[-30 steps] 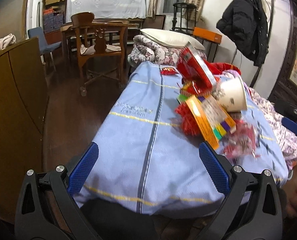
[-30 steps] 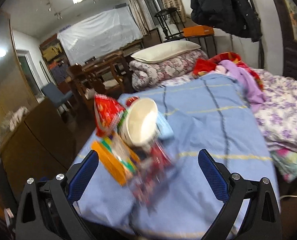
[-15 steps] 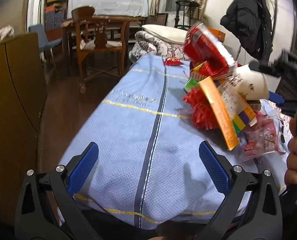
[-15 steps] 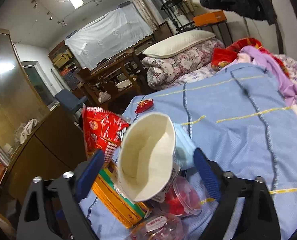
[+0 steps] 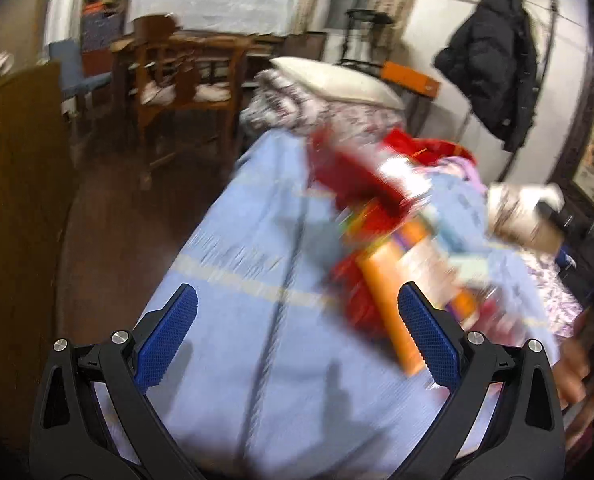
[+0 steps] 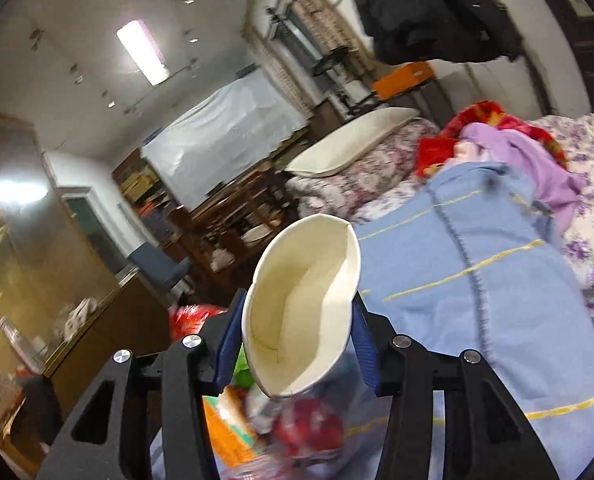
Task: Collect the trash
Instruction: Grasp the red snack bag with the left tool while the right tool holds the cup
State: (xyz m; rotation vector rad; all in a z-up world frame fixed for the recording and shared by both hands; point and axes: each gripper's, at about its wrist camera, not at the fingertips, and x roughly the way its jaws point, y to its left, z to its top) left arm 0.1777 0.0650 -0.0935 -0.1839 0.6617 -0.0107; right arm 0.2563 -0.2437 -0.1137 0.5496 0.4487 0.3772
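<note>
The right gripper (image 6: 297, 344) has just been closing, its fingers now squeezing the paper cup (image 6: 303, 304) flat above the trash pile (image 5: 397, 248) on the bed (image 5: 257, 280), evidently for removal; the left gripper (image 5: 297, 344) hangs released, empty.

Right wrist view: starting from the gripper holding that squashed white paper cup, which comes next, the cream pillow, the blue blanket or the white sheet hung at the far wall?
1. Squashed white paper cup, between the jaws.
2. Light blue blanket, just right.
3. Cream pillow, beyond, centre.
4. Hung white sheet, far wall, left.
</note>
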